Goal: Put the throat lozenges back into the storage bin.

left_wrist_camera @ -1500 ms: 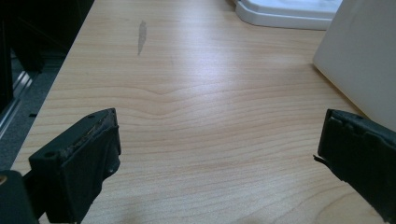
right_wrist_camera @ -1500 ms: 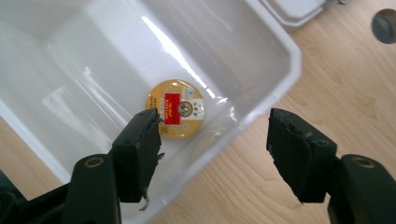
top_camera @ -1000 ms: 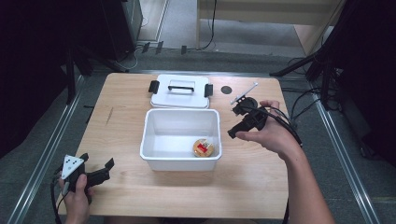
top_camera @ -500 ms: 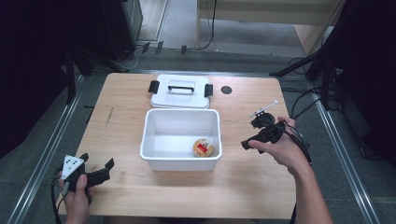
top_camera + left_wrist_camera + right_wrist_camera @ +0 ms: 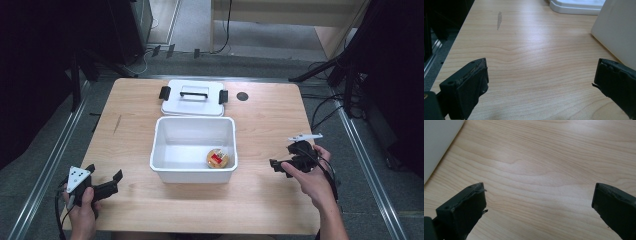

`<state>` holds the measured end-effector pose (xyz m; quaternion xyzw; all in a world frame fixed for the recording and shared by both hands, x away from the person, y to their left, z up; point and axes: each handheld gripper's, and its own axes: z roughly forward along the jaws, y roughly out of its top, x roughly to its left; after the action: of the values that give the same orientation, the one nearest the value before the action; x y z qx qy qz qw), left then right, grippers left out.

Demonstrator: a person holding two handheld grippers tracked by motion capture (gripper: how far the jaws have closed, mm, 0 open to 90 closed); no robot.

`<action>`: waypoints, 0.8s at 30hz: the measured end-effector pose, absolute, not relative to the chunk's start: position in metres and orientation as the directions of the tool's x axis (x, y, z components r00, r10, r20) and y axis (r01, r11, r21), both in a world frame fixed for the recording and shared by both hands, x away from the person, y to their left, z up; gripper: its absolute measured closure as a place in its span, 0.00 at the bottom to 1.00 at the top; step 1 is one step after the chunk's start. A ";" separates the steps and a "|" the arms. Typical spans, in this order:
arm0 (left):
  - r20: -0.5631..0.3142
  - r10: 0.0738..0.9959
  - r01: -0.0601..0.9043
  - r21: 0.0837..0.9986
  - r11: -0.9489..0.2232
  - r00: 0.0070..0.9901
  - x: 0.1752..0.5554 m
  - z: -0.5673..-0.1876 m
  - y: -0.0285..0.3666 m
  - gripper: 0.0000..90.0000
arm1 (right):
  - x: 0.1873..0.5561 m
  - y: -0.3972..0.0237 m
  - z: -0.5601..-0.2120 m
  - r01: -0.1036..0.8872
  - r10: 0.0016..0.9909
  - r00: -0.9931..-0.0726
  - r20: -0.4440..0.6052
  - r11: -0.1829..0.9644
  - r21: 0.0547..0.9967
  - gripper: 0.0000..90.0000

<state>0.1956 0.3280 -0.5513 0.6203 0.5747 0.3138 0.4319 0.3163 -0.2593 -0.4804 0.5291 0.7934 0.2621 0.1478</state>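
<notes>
White plastic made up the deep rectangular bin (image 5: pixel 193 170) we saw standing in the middle of the pale wooden counter (image 5: pixel 260 200). Inside it, in the near right corner of the floor, lay a small round object with a tan rim and a red patch (image 5: pixel 217 158); we could not tell what it was. The rest of the bin's floor was bare. Just behind the bin, touching or almost touching its far wall, lay a flat white lid with a black handle and black clips at both ends (image 5: pixel 193 97). A small dark round spot (image 5: pixel 242 96) sat on the counter to the right of the lid.

We held the left gripper (image 5: pixel 102 183) low over the near left corner of the counter, its jaws spread wide with nothing between them. The right gripper (image 5: pixel 279 165) hovered to the right of the bin, well apart from it, jaws likewise wide open and empty over bare wood.
</notes>
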 end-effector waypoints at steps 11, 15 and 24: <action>-0.107 0.984 0.440 0.897 0.034 0.142 0.195 -0.551 0.328 0.00 | 0.288 -0.297 -0.507 0.705 0.946 -0.318 0.062 0.193 0.682 0.00; -0.104 0.985 0.439 0.898 0.032 0.141 0.195 -0.551 0.328 0.00 | 0.273 -0.313 -0.519 0.663 0.951 -0.300 0.082 0.145 0.735 0.00; -0.101 0.986 0.435 0.900 0.035 0.131 0.194 -0.551 0.327 0.00 | 0.240 -0.339 -0.535 0.573 0.957 -0.268 0.112 0.065 0.817 0.00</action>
<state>0.1939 0.3270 -0.5514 0.6166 0.5762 0.3201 0.4306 0.2403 -0.3389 -0.5347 0.5552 0.6888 0.3993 0.2406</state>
